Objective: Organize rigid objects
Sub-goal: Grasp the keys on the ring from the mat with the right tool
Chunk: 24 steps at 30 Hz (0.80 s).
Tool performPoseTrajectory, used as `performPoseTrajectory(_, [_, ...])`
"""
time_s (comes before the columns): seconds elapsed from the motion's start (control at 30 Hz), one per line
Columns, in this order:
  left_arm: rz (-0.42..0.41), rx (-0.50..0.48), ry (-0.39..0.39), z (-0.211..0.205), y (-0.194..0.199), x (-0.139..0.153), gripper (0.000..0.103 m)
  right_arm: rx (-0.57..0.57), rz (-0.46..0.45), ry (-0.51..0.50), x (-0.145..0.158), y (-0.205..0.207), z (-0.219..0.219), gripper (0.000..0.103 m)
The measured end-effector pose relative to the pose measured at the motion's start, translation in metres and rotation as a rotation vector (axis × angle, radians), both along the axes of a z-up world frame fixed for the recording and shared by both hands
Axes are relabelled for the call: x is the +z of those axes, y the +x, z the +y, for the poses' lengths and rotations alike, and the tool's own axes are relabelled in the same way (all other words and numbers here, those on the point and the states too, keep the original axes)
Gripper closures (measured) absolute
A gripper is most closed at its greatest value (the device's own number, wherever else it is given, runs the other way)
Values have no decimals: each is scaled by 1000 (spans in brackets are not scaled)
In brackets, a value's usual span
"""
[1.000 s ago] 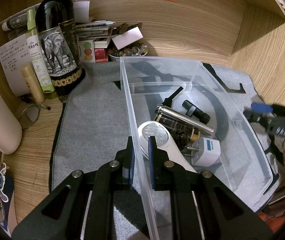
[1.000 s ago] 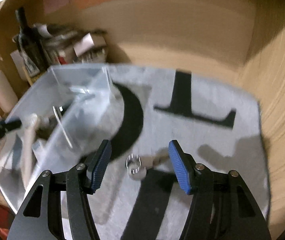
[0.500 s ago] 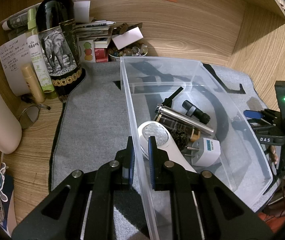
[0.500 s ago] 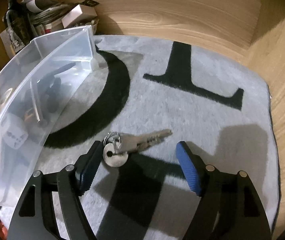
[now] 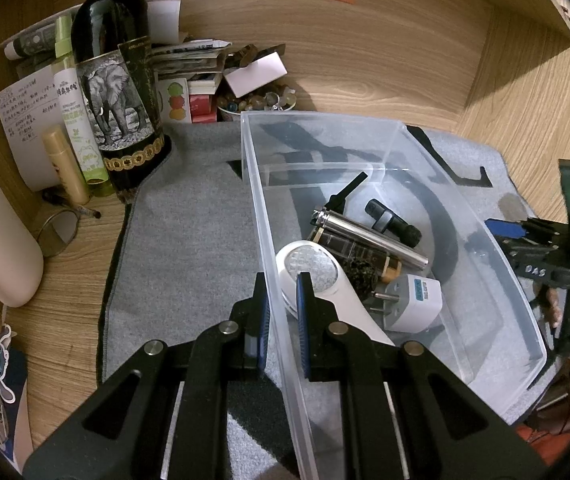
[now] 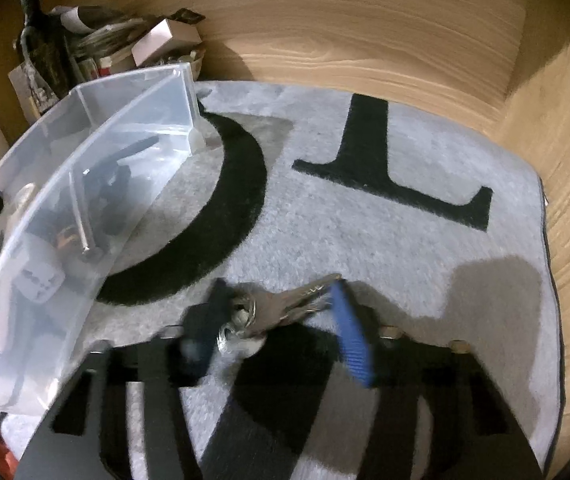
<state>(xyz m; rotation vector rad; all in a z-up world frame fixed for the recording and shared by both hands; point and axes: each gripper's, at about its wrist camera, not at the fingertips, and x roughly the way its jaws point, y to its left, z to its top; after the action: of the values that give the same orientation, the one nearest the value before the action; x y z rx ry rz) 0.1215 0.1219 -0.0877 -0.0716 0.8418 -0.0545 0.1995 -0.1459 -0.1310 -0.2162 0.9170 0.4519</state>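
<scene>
My left gripper [image 5: 281, 304] pinches the clear plastic bin's [image 5: 465, 200] near wall. My right gripper [image 6: 281, 320] is closing around the keys [image 6: 273, 312] on the grey mat [image 6: 365, 240].

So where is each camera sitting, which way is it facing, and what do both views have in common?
Left wrist: on the left hand-held gripper, looking forward and down; jaws clamp the clear plastic bin wall; the right hand-held gripper shows at the right edge.
Right wrist: on the right hand-held gripper, angled down at the grey mat with black letters; jaws closing around the silver keys on a ring.
Shared: bin, mat, dark wine bottle.
</scene>
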Motion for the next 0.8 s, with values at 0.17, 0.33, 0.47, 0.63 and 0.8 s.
performPoseTrajectory(0.17, [0, 1, 0, 0, 0, 0, 91, -1, 7, 19, 6, -3, -4, 73])
performPoseTrajectory(0.33, [1, 0, 3, 0, 0, 0, 91, -3, -19, 22, 10, -6, -3, 77])
performPoseTrajectory(0.47, [1, 1, 2, 0, 0, 0, 91, 6, -63, 42, 25, -12, -3, 91])
performPoseTrajectory(0.63, [0, 2, -1, 1, 1, 0, 91, 21, -110, 53, 44, -17, 0, 97])
performPoseTrajectory(0.8, [1, 2, -1, 1, 1, 0, 91, 26, -69, 47, 42, -17, 1, 94])
